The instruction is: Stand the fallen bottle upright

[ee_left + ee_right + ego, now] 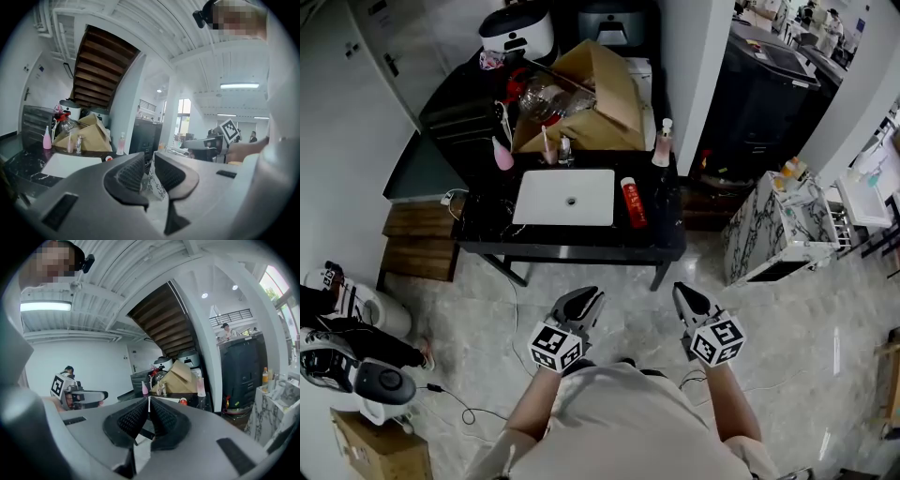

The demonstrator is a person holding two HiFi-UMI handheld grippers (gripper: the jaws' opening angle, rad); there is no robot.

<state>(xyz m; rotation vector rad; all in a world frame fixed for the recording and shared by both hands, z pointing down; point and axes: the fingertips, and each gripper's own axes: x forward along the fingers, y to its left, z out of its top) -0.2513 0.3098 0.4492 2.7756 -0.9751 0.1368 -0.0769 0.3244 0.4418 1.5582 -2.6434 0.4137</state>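
A red bottle (633,202) lies on its side on the black table (666,239), just right of the white basin (565,197). Its round end shows small in the left gripper view (108,159) and in the right gripper view (183,401). Both grippers hover over the floor in front of the table, well short of it and pointing toward it. My left gripper (581,305) (149,157) has a narrow gap between its pads with nothing in it. The right gripper (689,300) (149,399) has its pads together and holds nothing.
Behind the basin stand a cardboard box (591,103), a pink bottle (502,155) and a clear pump bottle (662,145). A marble-patterned cabinet (769,230) stands to the table's right. Wooden steps (417,244) and white appliances (356,370) are at the left, with a cable on the floor.
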